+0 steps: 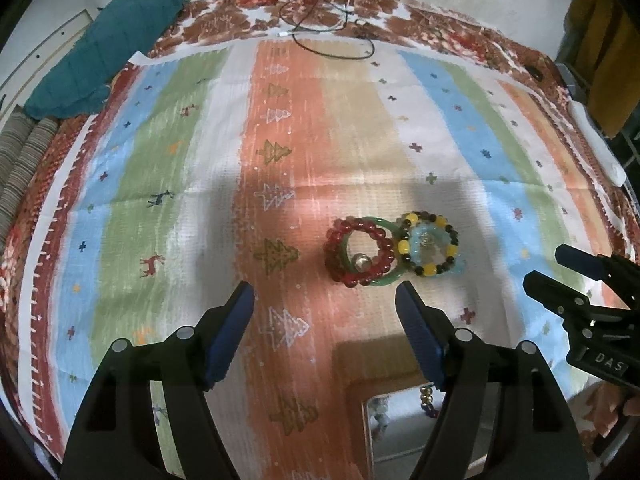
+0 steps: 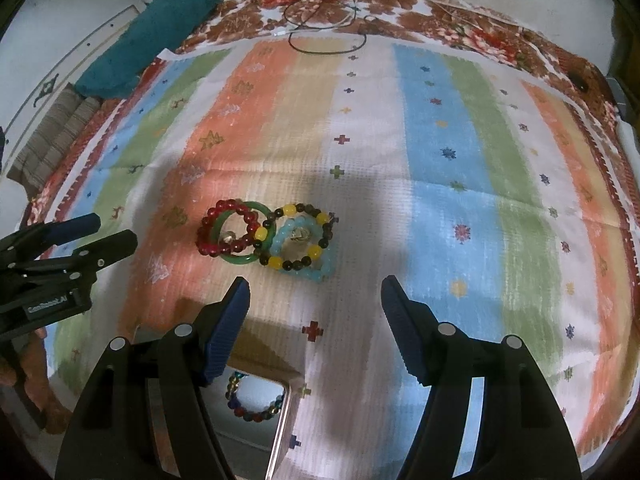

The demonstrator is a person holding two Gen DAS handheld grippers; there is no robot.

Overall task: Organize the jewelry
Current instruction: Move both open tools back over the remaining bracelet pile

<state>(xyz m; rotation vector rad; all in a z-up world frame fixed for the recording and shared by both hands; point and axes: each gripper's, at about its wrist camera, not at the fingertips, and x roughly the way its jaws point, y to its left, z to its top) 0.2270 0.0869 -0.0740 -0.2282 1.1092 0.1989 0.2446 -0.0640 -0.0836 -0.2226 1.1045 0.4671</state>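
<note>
A pile of bracelets lies on the striped cloth: a red bead bracelet [image 1: 332, 248] [image 2: 208, 236] over a green bangle [image 1: 390, 278] [image 2: 240, 259], and a yellow-and-dark bead bracelet [image 1: 404, 246] [image 2: 290, 211] over a light blue one [image 1: 460, 266] [image 2: 316, 276]. Small rings sit inside the loops. My left gripper [image 1: 325, 300] is open and empty, just short of the pile. My right gripper [image 2: 315, 292] is open and empty, near the pile. A wooden box [image 1: 400, 420] [image 2: 280, 412] below the grippers holds a multicolour bead bracelet [image 2: 252, 408].
The striped cloth [image 1: 192, 160] covers a bed with a floral sheet. A teal pillow [image 1: 108, 48] lies at the far left. A black cable [image 1: 320, 20] loops at the far edge. The right gripper shows in the left wrist view [image 1: 560, 268].
</note>
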